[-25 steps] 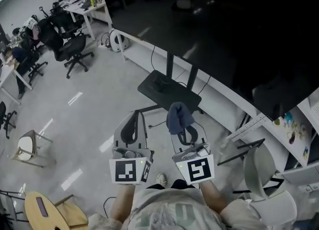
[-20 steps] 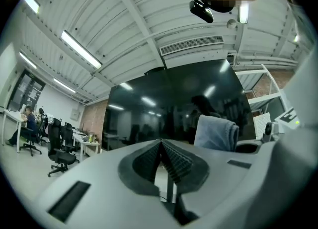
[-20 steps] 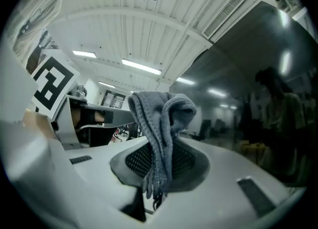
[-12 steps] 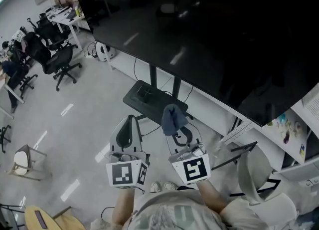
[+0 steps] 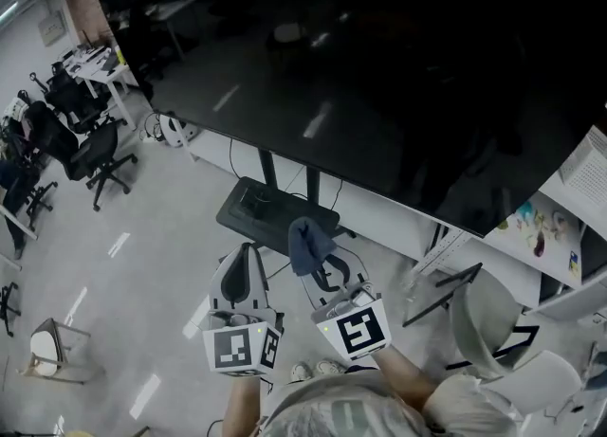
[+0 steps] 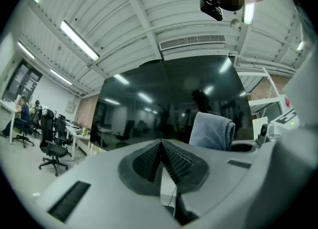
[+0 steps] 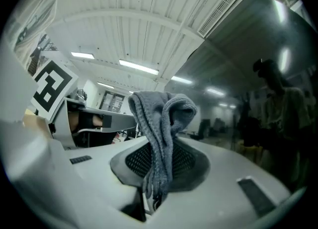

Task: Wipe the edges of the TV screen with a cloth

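A large black TV screen (image 5: 398, 84) on a floor stand fills the upper head view; its dark glass (image 6: 169, 99) also faces the left gripper view and rises at the right of the right gripper view (image 7: 258, 84). My right gripper (image 5: 313, 253) is shut on a folded grey-blue cloth (image 5: 305, 241), whose bunched top sticks up above the jaws (image 7: 161, 123). The cloth hangs below the screen's lower edge, apart from it. My left gripper (image 5: 245, 260) is shut with nothing in it, just left of the right one; the cloth (image 6: 211, 131) shows to its right.
The black stand base (image 5: 266, 209) lies on the floor ahead of the grippers. A low white ledge (image 5: 379, 208) runs under the screen. Black office chairs (image 5: 90, 155) and desks stand at the far left, a grey chair (image 5: 484, 331) at the right.
The view has moved closer to the screen, which now fills more of the frame. Both grippers have shifted slightly left and forward, the cloth still held.
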`<state>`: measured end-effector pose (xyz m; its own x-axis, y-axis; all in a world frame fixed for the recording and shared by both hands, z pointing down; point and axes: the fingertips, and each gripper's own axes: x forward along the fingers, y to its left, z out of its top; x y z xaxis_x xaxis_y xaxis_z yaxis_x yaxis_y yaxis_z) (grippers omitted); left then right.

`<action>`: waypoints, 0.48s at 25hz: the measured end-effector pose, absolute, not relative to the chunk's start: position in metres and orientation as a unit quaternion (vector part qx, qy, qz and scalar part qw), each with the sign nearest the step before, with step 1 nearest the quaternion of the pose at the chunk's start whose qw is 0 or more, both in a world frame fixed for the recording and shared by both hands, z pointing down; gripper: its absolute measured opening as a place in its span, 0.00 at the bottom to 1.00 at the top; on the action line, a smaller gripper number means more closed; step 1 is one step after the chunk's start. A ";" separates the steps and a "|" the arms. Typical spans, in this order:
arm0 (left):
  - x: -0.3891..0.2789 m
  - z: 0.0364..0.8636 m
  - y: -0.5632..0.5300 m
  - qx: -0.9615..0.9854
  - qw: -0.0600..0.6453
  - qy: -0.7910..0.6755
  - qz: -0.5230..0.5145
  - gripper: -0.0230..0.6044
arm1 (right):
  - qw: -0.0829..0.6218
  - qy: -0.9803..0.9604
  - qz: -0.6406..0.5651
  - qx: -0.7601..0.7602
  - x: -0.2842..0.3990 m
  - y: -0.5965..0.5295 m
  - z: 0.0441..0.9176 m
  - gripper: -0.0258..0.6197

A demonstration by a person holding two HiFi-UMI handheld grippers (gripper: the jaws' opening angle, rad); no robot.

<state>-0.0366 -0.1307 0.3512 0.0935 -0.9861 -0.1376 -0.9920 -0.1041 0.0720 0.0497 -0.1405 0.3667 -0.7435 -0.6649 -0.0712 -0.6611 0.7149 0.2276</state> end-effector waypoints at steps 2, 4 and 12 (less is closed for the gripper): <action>-0.012 0.354 -0.143 -0.763 0.013 0.642 0.074 0.06 | 0.019 -0.913 -0.125 0.387 0.072 -0.146 0.368 0.14; 0.019 0.355 -0.154 -0.786 0.010 0.613 0.076 0.06 | 0.024 -0.898 -0.126 0.420 0.100 -0.152 0.368 0.14; 0.160 0.354 -0.183 -0.879 0.001 0.469 0.089 0.06 | 0.061 -0.812 -0.128 0.566 0.238 -0.153 0.374 0.14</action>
<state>0.1602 -0.1828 0.3545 0.5442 -0.8240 -0.1576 -0.8243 -0.5601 0.0821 0.2379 -0.1526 0.3737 -0.3514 -0.9351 -0.0463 -0.9040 0.3260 0.2767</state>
